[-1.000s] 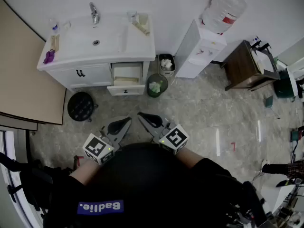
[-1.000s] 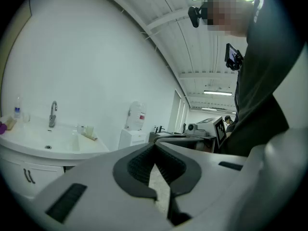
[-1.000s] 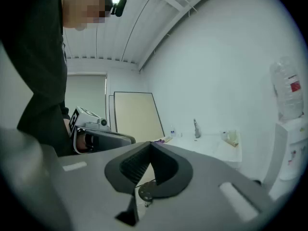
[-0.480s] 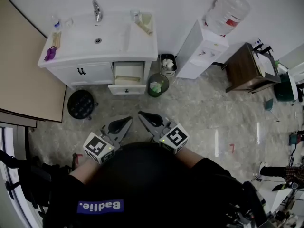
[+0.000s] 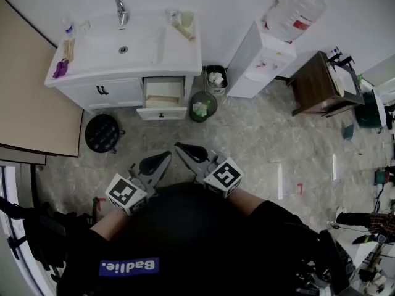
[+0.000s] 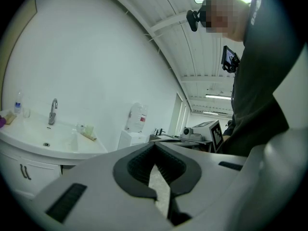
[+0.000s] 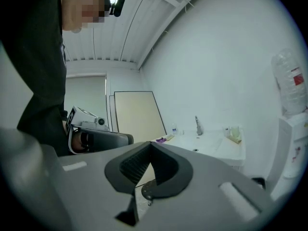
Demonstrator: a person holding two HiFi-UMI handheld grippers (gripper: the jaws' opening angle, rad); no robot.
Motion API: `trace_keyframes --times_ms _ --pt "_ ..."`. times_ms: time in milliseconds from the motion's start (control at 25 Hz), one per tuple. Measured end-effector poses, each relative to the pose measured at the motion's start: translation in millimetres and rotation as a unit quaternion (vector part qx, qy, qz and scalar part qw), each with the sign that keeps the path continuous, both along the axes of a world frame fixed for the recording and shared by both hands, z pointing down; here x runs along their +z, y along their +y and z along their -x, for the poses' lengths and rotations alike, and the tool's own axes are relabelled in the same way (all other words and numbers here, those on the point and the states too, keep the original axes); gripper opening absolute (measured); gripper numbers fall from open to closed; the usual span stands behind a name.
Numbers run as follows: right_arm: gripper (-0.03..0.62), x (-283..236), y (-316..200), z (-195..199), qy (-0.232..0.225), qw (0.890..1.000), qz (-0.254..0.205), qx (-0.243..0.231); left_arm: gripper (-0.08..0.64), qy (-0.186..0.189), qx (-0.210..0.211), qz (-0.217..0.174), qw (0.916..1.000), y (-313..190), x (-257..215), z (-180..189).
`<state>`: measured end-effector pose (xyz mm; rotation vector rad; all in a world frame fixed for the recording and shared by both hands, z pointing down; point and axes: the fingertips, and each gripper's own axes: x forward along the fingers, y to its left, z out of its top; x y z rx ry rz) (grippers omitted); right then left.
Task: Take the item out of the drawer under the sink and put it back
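The white sink cabinet [image 5: 123, 48] stands across the floor from me, and its right-hand drawer [image 5: 162, 111] is pulled open. A beige item [image 5: 162, 102] lies inside the drawer. My left gripper [image 5: 164, 158] and right gripper [image 5: 180, 147] are held close to my body, far from the drawer, with their tips angled toward each other. Both are shut with nothing between the jaws. The left gripper [image 6: 154, 146] view shows the sink [image 6: 48, 138] at the lower left. In the right gripper [image 7: 150, 146] view the sink [image 7: 211, 146] is far off at the right.
A black round stool [image 5: 102, 132] stands in front of the cabinet's left side. A green bin [image 5: 202, 106] and a small waste basket [image 5: 215, 79] sit right of the drawer. A water dispenser [image 5: 262, 60] and a wooden table [image 5: 318, 85] stand further right.
The head view has shifted a little, so the sink cabinet sits slightly further left. Both grippers stay shut near my body, hardly moved.
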<state>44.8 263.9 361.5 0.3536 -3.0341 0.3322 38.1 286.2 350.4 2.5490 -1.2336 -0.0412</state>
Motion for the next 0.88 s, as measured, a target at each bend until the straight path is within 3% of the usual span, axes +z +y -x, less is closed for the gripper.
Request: trace_keyframes --times_ms 280,520,880 --pt "0.0 -8 -19 -26 -0.013 1.0 -0.003 -0.016 -0.006 -0.006 -0.042 0.001 0.9991 -22 -6 -16" --pt "0.0 2 -32 -46 -0.018 0.999 0.004 -0.04 -0.006 -0.024 -0.073 -0.026 0.9967 -44 -4 -34" --pt "0.0 19 -87 -21 0.012 1.0 -0.001 -0.007 -0.006 -0.029 -0.04 -0.024 0.9985 -86 9 -7"
